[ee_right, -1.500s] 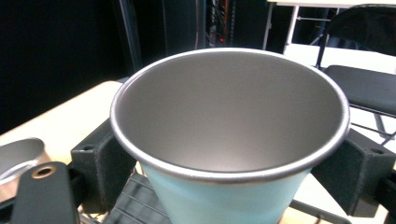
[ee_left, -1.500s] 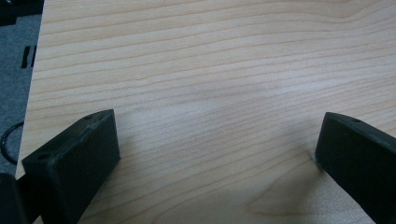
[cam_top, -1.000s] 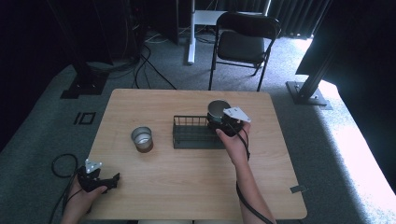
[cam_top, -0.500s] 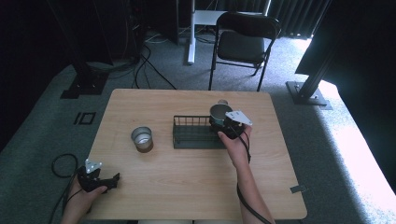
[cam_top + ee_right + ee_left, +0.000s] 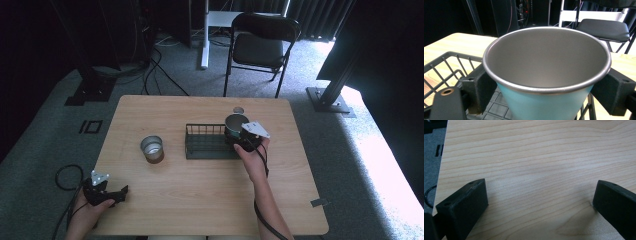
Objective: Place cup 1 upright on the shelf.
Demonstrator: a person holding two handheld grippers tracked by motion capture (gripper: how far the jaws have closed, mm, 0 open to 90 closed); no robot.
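A light-blue cup [image 5: 544, 102] with a steel inside stands upright at the right end of a black wire basket [image 5: 207, 145]. My right gripper [image 5: 245, 137] is shut on the cup [image 5: 233, 123], one black pad [image 5: 477, 86] on each side just under the rim. The basket's mesh floor [image 5: 499, 107] lies under the cup; whether the cup rests on it I cannot tell. My left gripper [image 5: 117, 192] lies low at the table's near left corner. In the left gripper view it [image 5: 539, 205] is open over bare wood [image 5: 536, 157].
A bare steel cup [image 5: 151, 148] stands on the table left of the basket. A small round thing [image 5: 238, 110] lies behind the basket. A black chair [image 5: 263, 45] and cables are on the floor beyond the far edge.
My right gripper has carried the light-blue cup a little nearer and lower, into the basket's right end. The left gripper has stayed where it was.
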